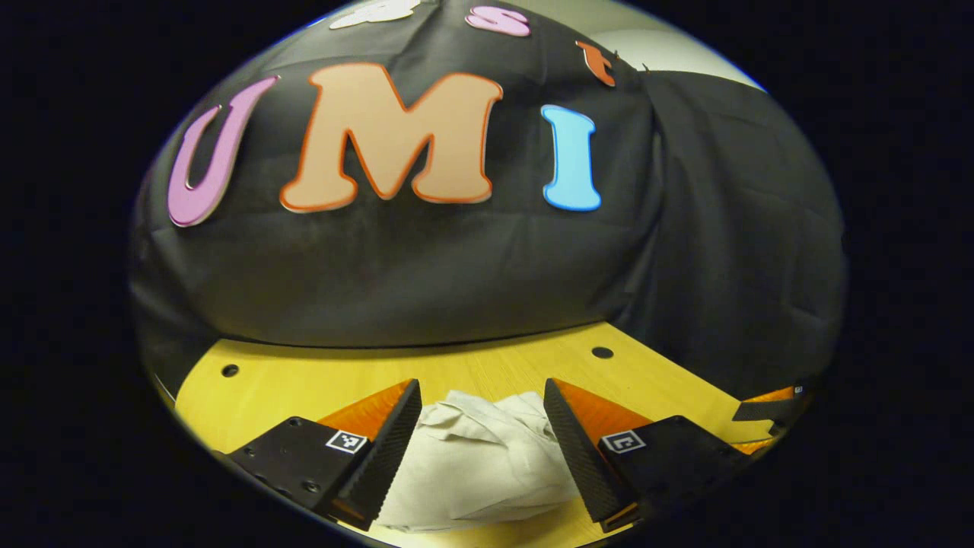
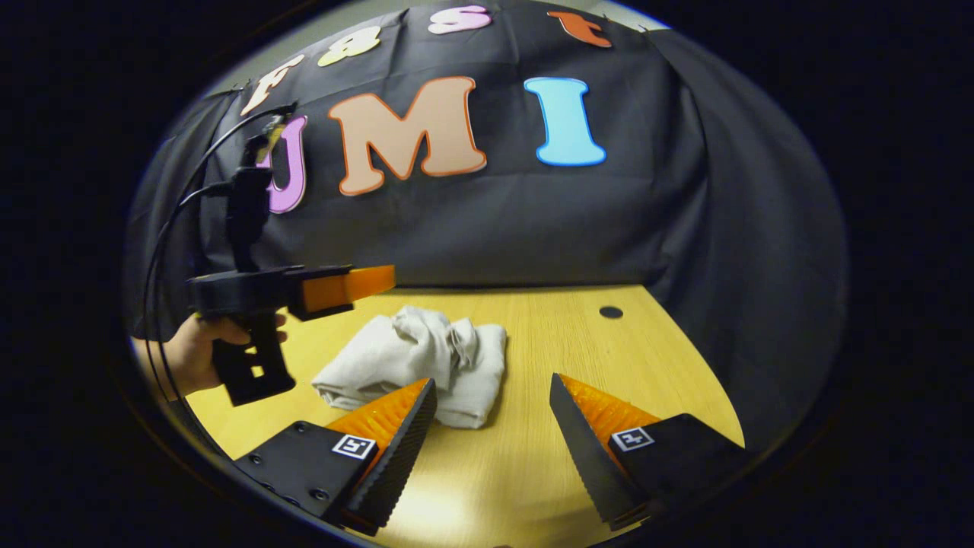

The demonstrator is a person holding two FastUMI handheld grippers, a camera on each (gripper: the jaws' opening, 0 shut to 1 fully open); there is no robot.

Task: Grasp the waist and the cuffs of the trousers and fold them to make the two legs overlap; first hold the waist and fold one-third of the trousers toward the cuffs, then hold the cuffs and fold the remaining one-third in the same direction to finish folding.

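Pale trousers [image 2: 415, 364] folded, left gripper [image 2: 384, 280] raised, open.

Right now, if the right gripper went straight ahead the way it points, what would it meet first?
Probably the bare wooden table, then the black cloth wall behind it. The right gripper has its fingers open, and the folded trousers lie slightly left of its line, near its left finger. Depth is hard to judge.

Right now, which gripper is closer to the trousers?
Left. The left gripper hangs open over the bundled trousers, which sit between its fingers. The right gripper, also open, is beside them over bare table.
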